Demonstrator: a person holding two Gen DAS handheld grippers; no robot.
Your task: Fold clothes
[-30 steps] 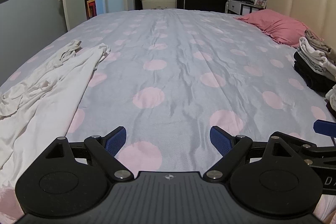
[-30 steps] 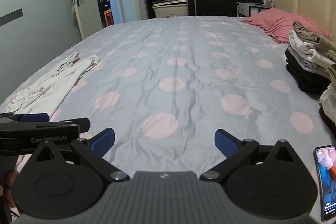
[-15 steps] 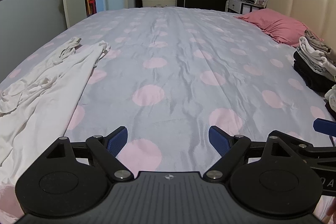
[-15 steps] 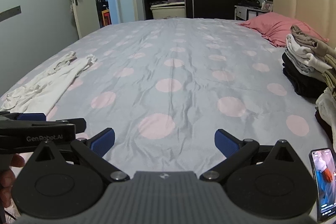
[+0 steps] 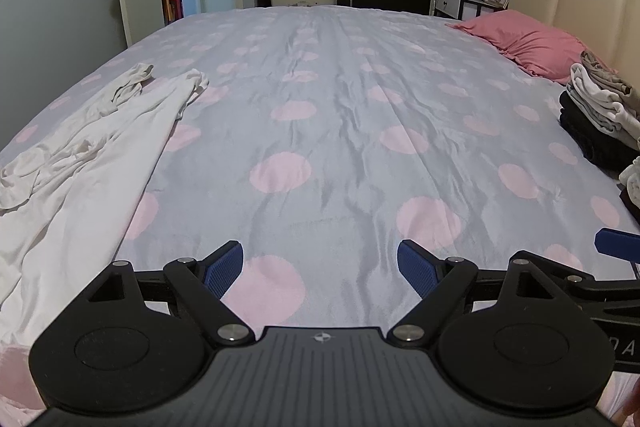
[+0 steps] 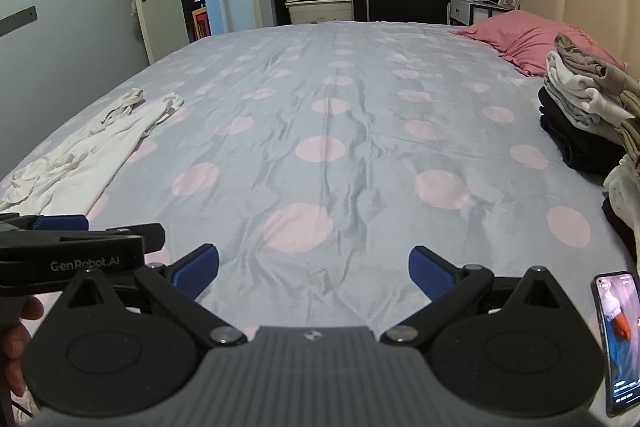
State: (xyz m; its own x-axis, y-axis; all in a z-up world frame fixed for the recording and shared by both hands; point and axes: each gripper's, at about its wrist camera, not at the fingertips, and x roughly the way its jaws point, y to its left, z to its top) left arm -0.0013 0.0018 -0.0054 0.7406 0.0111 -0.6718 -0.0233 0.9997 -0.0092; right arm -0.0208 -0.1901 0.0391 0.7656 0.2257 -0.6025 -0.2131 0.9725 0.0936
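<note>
Little has moved in the last second: both views dipped a touch lower toward the bed [image 5: 340, 99], nothing else shifted. Far left, the white garment [image 5: 92, 155] lies crumpled and unfolded along the bed's left edge, its two narrow ends pointing away from you. Your left gripper [image 5: 320, 263] hangs over bare sheet just right of that garment, fingers [image 5: 222, 269] spread wide, holding nothing. Your right gripper [image 6: 314, 273] sits beside it, fingers [image 6: 430, 273] also spread apart and empty, the other tool's body poking into its left edge. Phone [image 6: 618, 343] lies at the near right corner; folded stack [image 6: 580, 111] and pink pillow [image 5: 528, 41] are far right, well apart from the garment.

Judged step: reach for the next piece. Swing both grippers left, pinch the near edge at two well-separated points, drag it onto the open middle and flatten before folding. Grab a single layer only; bunched folds near the left end could snag.
</note>
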